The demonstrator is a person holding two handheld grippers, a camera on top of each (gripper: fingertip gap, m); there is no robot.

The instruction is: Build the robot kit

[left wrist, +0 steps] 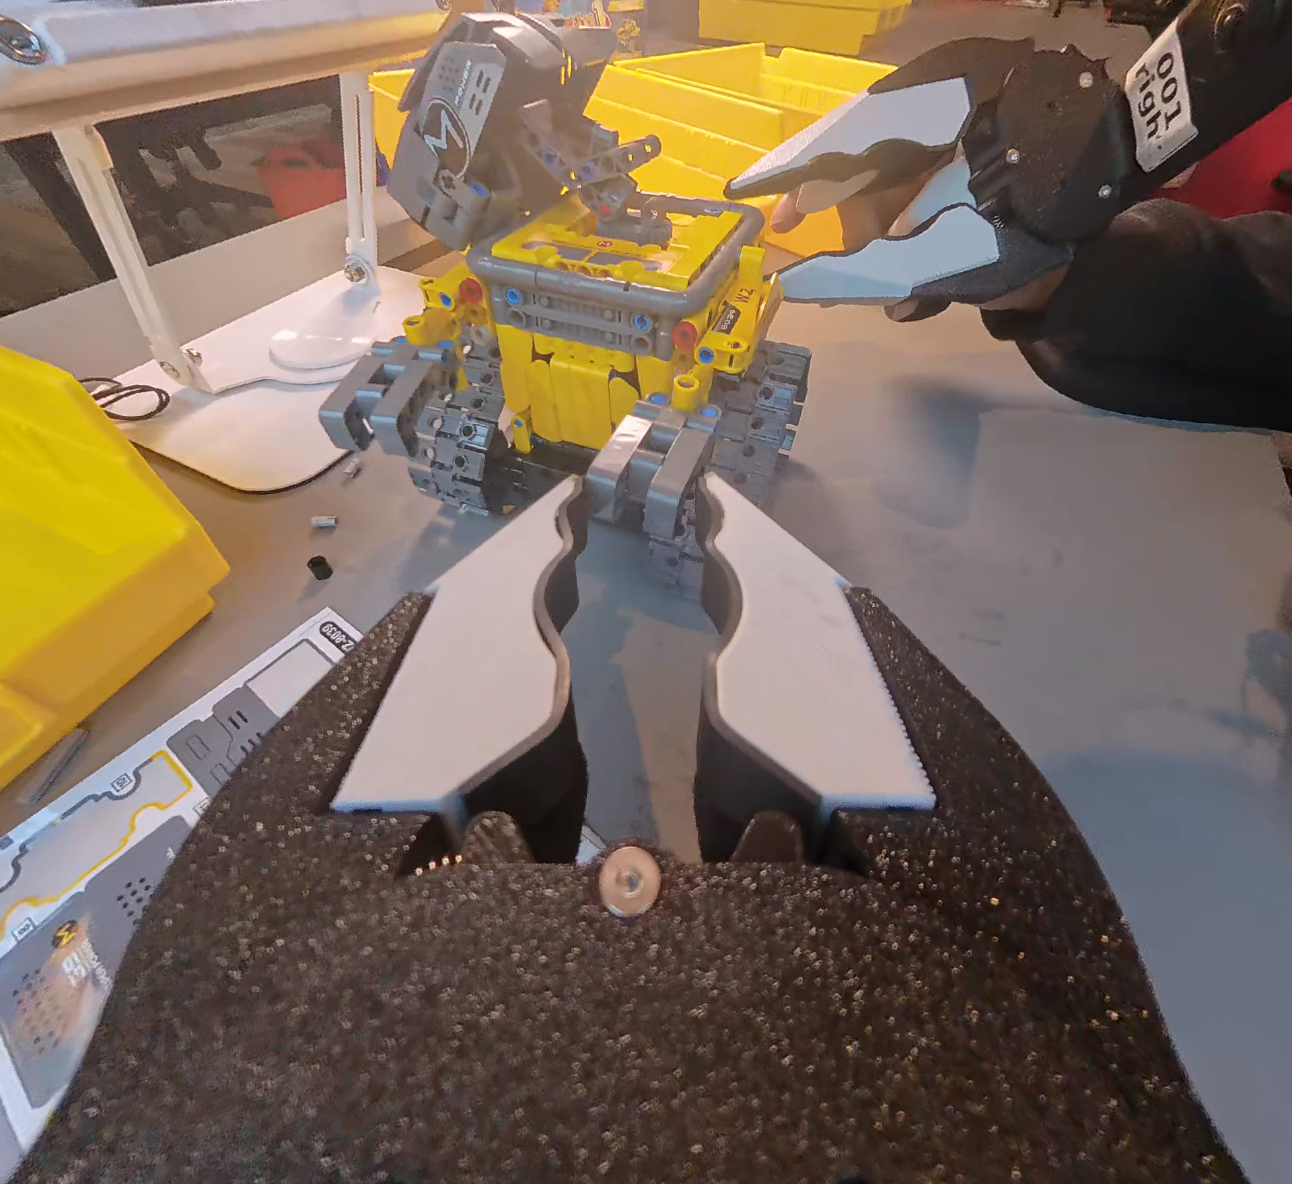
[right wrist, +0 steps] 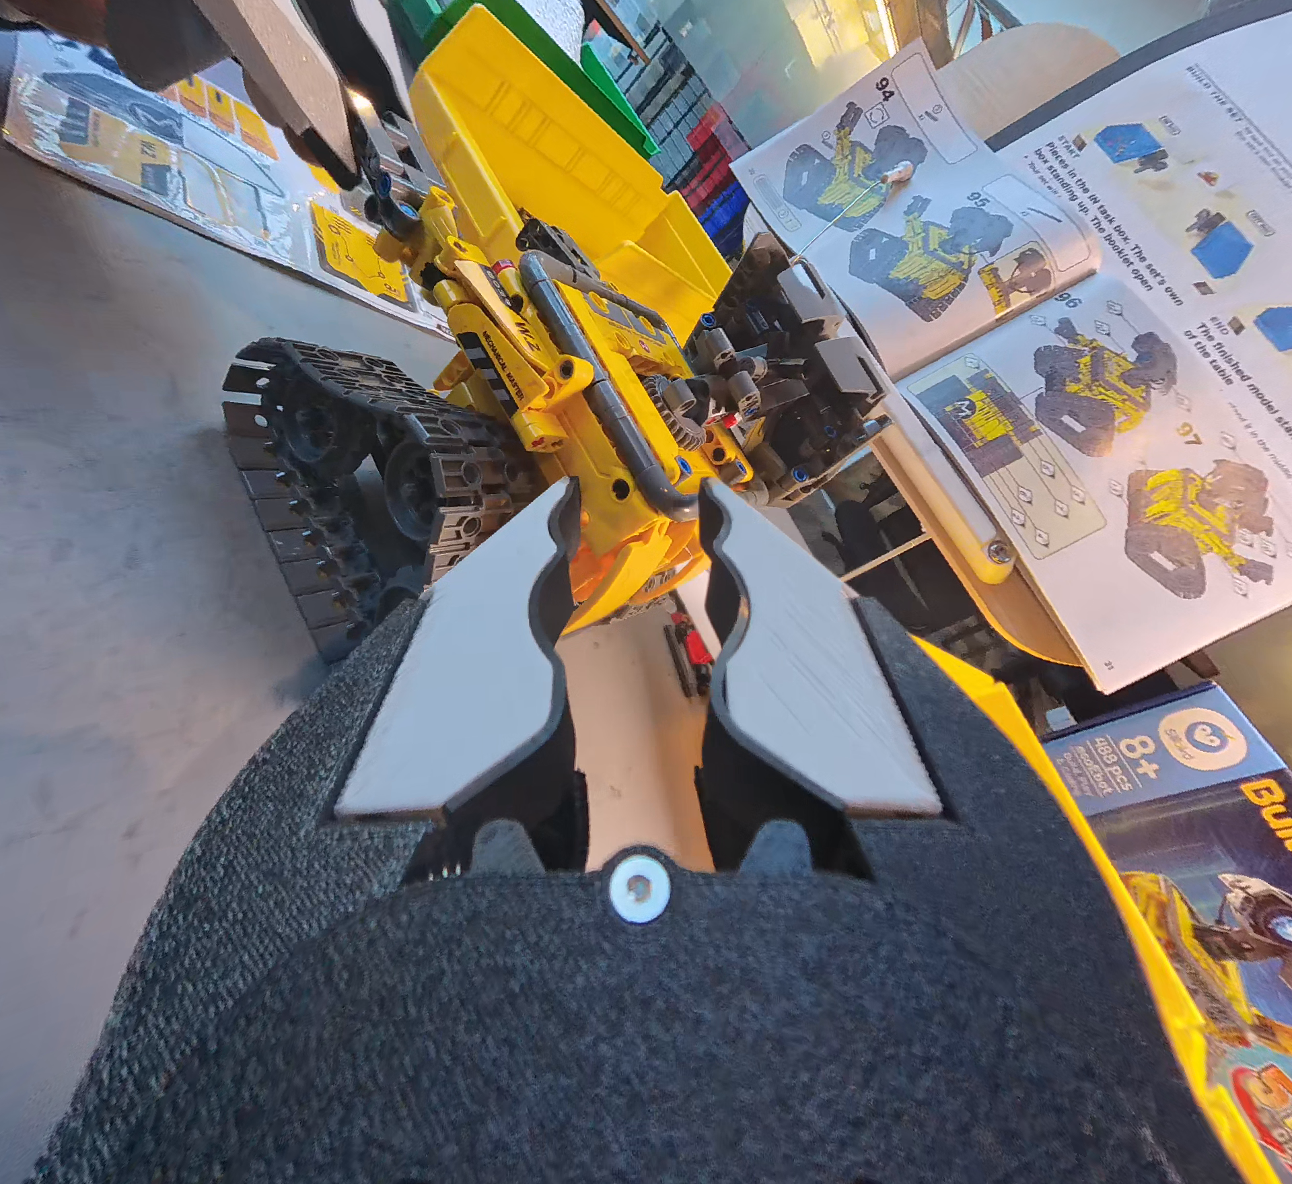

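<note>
A yellow and grey brick-built tracked robot model (left wrist: 608, 339) stands upright on the grey counter (left wrist: 1014, 556), its dark grey head (left wrist: 482, 129) tipped over to one side above the square yellow body. The left gripper (left wrist: 640, 493) reaches in low at the model's front, its jaws parted around one of the two grey forearm claws (left wrist: 650, 472), whose tip sits between the fingertips; whether the pads press on it cannot be told. The right gripper (left wrist: 758, 234) comes in from the model's other side at body-top height, held in a dark-gloved hand (left wrist: 1035, 269); its jaws stand apart, one finger above the grey rim of the body and one beside the upper corner. In the right wrist view the same gripper (right wrist: 640, 493) has the bent grey rim tube (right wrist: 615, 423) at the body's corner lying just between its fingertips, with the black tread (right wrist: 328, 451) to the side. An open instruction booklet (right wrist: 1090, 339) rests on a white stand (left wrist: 210, 227) just behind the model. Yellow plastic bins (left wrist: 706, 101) sit behind, another yellow bin (left wrist: 77, 521) lies to the left, a printed sheet (left wrist: 126, 822) lies flat beside the left gripper, and a blue kit box (right wrist: 1188, 794) stands near the right one. Small loose pins (left wrist: 321, 542) lie on the counter near the stand's base.
</note>
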